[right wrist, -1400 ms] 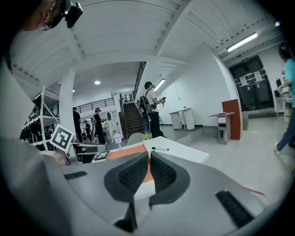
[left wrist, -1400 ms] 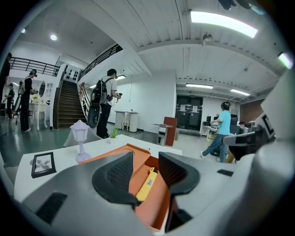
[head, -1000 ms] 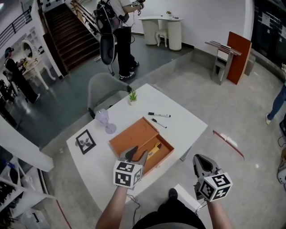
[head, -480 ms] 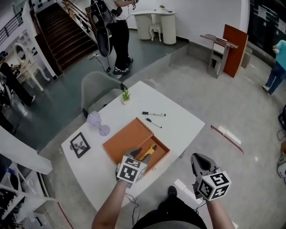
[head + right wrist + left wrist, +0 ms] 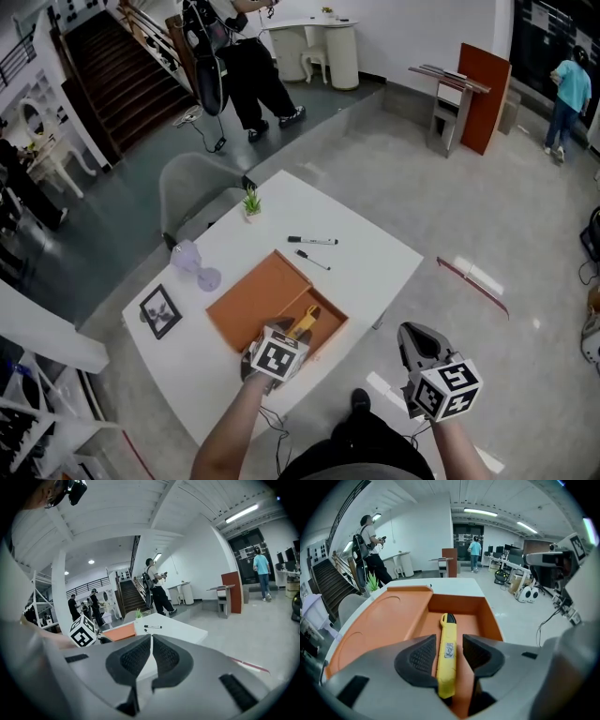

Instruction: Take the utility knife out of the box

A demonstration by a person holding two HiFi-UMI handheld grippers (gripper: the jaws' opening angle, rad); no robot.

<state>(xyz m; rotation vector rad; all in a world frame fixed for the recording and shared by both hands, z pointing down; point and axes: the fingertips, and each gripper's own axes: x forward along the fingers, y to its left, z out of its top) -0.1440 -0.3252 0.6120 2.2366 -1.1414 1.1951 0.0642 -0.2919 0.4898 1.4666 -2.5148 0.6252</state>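
Note:
An orange box point(image 5: 246, 302) lies open on the white table point(image 5: 367, 267), its lid flat to the left. A yellow utility knife point(image 5: 306, 323) lies in the box's tray point(image 5: 461, 605). My left gripper point(image 5: 284, 330) reaches down into the tray. In the left gripper view the knife point(image 5: 447, 644) lies lengthwise between the pads of the left gripper point(image 5: 449, 645). Its jaws have just been opening and stand open around the knife, not pressing on it. My right gripper point(image 5: 419, 340) hangs off the table's near right side. In its own view the right gripper point(image 5: 151, 644) is shut on nothing.
Two black pens point(image 5: 312, 241) lie beyond the box. A small plant point(image 5: 251, 202) stands at the far corner, a clear glass point(image 5: 192, 264) and a picture frame point(image 5: 159, 310) at the left. A grey chair point(image 5: 192, 192) stands behind the table, with people further off.
My left gripper has come down and tipped into the box, so the knife now lies between its jaws. The right gripper has stayed where it was.

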